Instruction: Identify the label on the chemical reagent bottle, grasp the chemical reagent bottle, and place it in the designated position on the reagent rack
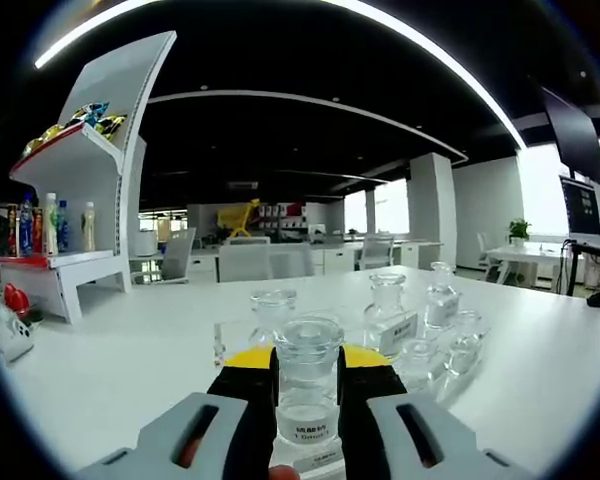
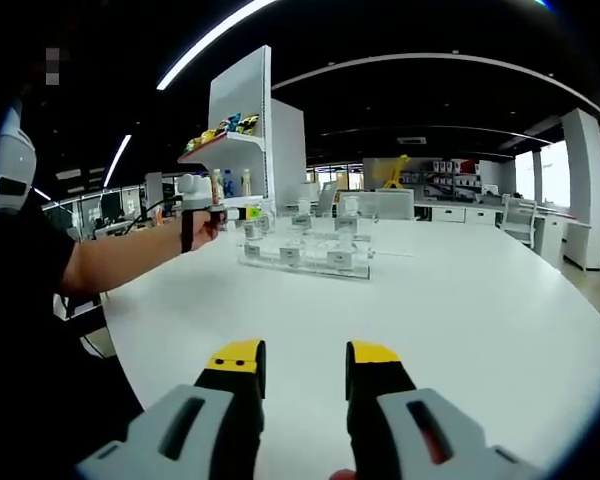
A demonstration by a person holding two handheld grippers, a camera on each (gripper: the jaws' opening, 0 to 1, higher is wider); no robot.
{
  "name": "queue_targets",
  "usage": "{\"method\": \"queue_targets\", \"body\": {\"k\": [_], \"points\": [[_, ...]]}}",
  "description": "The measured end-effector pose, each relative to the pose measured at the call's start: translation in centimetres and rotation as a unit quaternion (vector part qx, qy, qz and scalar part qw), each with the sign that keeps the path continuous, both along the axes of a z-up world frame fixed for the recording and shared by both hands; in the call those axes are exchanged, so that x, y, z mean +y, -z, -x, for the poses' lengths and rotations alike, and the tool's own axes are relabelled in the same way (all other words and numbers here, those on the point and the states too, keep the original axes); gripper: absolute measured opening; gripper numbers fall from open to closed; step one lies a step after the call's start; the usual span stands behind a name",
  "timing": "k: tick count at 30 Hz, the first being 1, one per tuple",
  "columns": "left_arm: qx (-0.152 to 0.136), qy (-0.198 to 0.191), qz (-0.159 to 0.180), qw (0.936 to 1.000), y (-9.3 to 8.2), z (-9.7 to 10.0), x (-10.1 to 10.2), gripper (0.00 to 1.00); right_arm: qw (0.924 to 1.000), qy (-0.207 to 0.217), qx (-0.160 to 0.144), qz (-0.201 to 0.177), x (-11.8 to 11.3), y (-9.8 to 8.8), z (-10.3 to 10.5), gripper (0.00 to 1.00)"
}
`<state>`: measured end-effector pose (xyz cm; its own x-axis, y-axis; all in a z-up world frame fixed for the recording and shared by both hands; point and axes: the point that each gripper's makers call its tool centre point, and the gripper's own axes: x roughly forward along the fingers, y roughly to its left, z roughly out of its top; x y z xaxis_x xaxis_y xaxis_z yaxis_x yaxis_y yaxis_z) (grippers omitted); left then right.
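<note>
A clear glass reagent bottle with a white label stands upright between my left gripper's yellow-tipped jaws, which are shut on it. Just beyond it lies the clear acrylic reagent rack, holding several more stoppered glass bottles behind small white labels. In the right gripper view the rack sits mid-table, and a person's hand holds the left gripper at the rack's left end. My right gripper hovers open over the near part of the white table, nothing between its jaws.
A white shelf unit with drink bottles and snack packs stands at the table's far left, also seen behind the rack. A red-and-white object lies near the left edge. The person's arm reaches across the left side.
</note>
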<state>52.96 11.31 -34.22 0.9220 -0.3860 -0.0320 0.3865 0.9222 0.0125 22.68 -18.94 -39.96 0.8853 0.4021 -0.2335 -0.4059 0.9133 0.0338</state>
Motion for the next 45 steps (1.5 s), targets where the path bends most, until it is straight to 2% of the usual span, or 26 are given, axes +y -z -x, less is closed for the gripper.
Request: {"method": "queue_targets", "body": {"k": [3, 5, 10, 20, 32, 45], "points": [[0.002, 0.0, 0.002, 1.0, -0.1, -0.1, 0.0, 0.23, 1.0, -0.001, 0.0, 0.0, 0.1, 0.0, 0.1, 0.31], [-0.009, 0.003, 0.0, 1.0, -0.1, 0.2, -0.3, 0.23, 1.0, 0.0, 0.001, 0.0, 0.0, 0.1, 0.1, 0.31], [-0.013, -0.001, 0.009, 0.9999, 0.5, 0.2, -0.3, 0.22, 1.0, 0.0, 0.002, -0.001, 0.0, 0.3, 0.2, 0.31], [0.019, -0.009, -0.004, 0.9998, 2.5, -0.3, 0.3, 0.23, 1.0, 0.0, 0.004, -0.004, -0.1, 0.5, 0.2, 0.31], [0.042, -0.007, -0.003, 0.9991, 3.5, -0.6, 0.2, 0.23, 1.0, -0.001, 0.006, -0.005, 0.1, 0.6, 0.3, 0.3], [0.067, 0.004, -0.019, 0.9976, 4.5, -1.3, 0.0, 0.23, 1.0, -0.003, 0.005, -0.004, 0.3, 0.5, 0.3, 0.3]]}}
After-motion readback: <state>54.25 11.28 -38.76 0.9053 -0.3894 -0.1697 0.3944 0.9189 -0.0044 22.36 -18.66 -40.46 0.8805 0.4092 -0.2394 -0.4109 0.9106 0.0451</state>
